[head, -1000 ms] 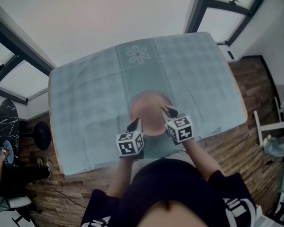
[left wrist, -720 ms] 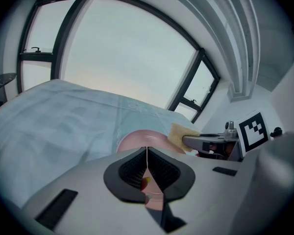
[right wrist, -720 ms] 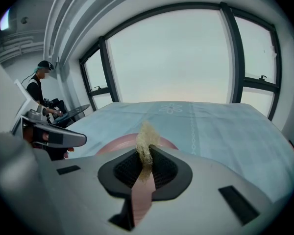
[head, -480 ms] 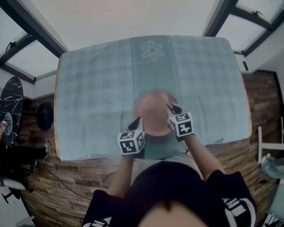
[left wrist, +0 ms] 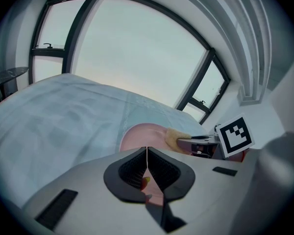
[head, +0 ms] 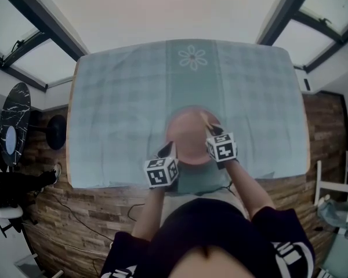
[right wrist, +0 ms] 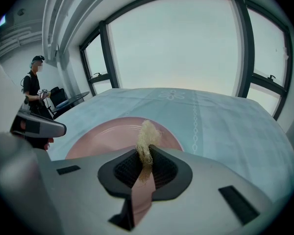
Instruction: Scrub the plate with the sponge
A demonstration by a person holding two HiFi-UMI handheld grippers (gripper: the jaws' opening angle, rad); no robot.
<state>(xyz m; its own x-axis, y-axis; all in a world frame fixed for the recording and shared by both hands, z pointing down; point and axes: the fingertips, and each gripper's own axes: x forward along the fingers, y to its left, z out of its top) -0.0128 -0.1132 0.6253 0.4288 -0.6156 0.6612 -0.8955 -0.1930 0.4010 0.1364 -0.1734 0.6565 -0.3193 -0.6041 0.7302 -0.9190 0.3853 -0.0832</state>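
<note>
Plate (head: pixel 184 141) on table (head: pixel 116 109), by its near edge | right gripper (right wrist: pixel 146 155) clenched on sponge (right wrist: pixel 148 135), poised at plate's far-right part, plate centre to its left | left gripper (left wrist: pixel 146 156) jaws pressed together at plate's near-left rim | scrub likely sweeps leftward

The person wears a dark short-sleeved top (head: pixel 203 227) with white print at the sleeves (head: pixel 287 253). The left gripper (head: pixel 167 150) and right gripper (head: pixel 212 130) are pale grey shells (black ribbed pads line the fingers (right wrist: pixel 161 168)), each carrying a white cube (head: pixel 160 173) of black square markers.
</note>
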